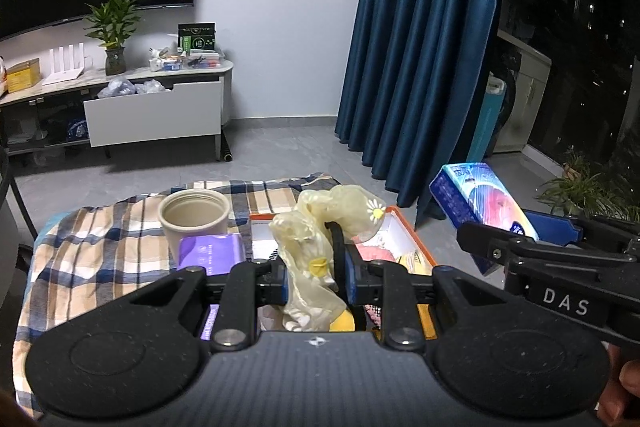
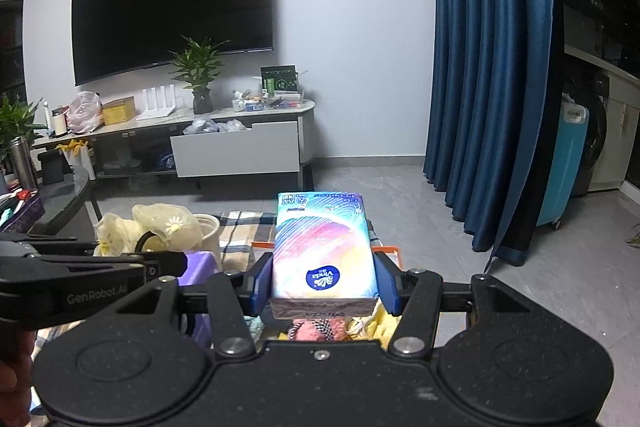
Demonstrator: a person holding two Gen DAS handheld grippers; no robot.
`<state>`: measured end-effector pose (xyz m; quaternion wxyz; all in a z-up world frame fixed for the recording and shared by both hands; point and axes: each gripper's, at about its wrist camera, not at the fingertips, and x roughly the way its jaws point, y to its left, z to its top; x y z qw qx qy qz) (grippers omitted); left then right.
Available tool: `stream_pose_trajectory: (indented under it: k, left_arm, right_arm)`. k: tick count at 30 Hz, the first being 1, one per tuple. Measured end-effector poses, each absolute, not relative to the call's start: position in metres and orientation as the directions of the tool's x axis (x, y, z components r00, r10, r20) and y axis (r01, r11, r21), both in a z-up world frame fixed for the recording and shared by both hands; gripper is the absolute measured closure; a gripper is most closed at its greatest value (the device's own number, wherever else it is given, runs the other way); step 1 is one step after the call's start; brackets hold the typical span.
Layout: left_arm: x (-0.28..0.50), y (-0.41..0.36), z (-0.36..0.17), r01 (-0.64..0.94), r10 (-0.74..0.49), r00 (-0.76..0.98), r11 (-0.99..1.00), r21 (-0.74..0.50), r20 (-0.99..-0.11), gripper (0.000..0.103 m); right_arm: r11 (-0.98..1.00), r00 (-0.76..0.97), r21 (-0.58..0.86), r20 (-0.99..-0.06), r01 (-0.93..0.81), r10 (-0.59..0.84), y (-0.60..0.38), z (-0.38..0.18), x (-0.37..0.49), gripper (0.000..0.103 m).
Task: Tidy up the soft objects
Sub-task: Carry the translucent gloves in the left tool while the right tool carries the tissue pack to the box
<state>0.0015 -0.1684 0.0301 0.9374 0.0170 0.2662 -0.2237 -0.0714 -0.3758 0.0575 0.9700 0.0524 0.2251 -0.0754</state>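
Observation:
My left gripper (image 1: 316,277) is shut on a pale yellow sheer hair tie with daisy flowers (image 1: 320,227), held above an orange-rimmed box (image 1: 416,247) with soft items inside. The same yellow hair tie (image 2: 160,227) shows at the left of the right wrist view. My right gripper (image 2: 324,283) is shut on a colourful tissue pack (image 2: 324,247), its blue pads pressing both long sides. That tissue pack (image 1: 484,203) appears at the right of the left wrist view, raised beside the box. A purple packet (image 1: 212,251) lies by a beige cup (image 1: 194,223) on the plaid cloth (image 1: 92,251).
A blue curtain (image 1: 420,47) hangs to the right, with a blue suitcase (image 2: 564,163) behind it. A TV cabinet with an open white drawer (image 2: 236,151) stands against the far wall. A dark glass table (image 2: 60,195) with clutter sits at the left.

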Motion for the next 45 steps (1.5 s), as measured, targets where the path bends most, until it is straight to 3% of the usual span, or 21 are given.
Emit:
stream_pose_trajectory:
  k: [45]
  left_arm:
    - [0.044,-0.202,0.011,0.469,-0.408,0.696,0.881,-0.056,-0.591,0.077]
  right_arm:
    - [0.974,0.857,0.101,-0.499,0.203,-0.127,-0.408,0.028,-0.024,0.039]
